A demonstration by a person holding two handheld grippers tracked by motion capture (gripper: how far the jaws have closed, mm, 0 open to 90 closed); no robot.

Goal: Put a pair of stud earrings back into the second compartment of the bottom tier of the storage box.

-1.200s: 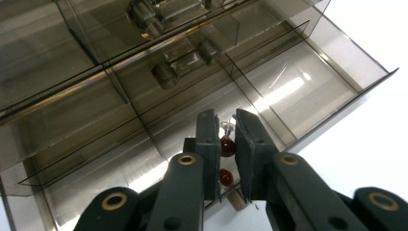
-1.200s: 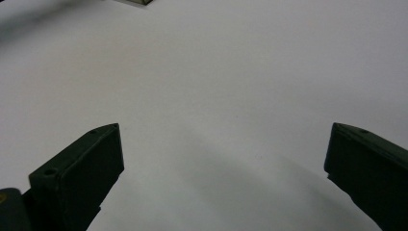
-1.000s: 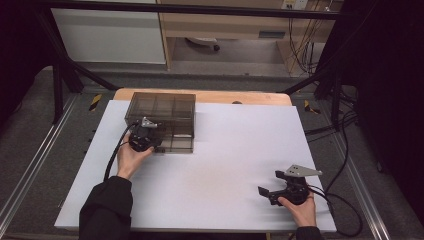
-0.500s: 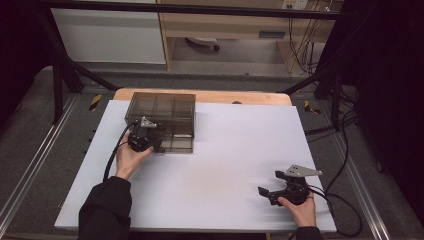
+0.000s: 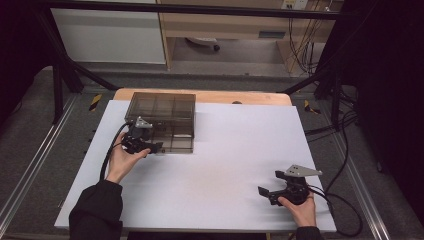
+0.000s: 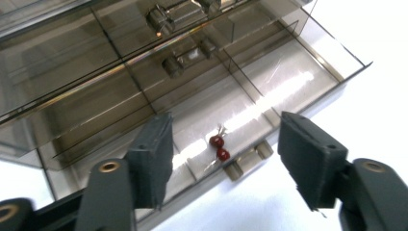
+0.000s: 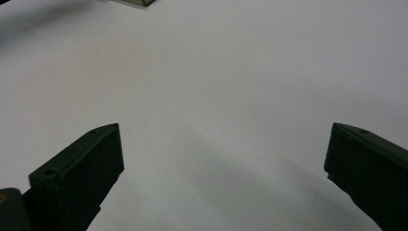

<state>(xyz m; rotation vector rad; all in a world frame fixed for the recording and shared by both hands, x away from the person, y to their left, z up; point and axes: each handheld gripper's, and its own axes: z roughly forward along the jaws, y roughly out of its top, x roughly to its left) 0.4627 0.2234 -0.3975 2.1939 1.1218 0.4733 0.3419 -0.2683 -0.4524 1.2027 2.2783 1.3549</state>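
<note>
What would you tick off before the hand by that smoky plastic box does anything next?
1. Left gripper fingers open, having just been opening, nothing between them: ok.
2. Compartment box flat on the white table: ok.
3. Red beads lying in a near compartment: ok.
4. Box front latch fastened: cannot tell.
5. Right gripper open, apart from the box: ok.

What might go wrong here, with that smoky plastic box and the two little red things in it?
The left gripper has just been opening its fingers with nothing between them, right at the box front. A nudge might slide the light box. The red beads look tiny, so the wide fingers may fumble them. The clasp could snag a finger.
</note>
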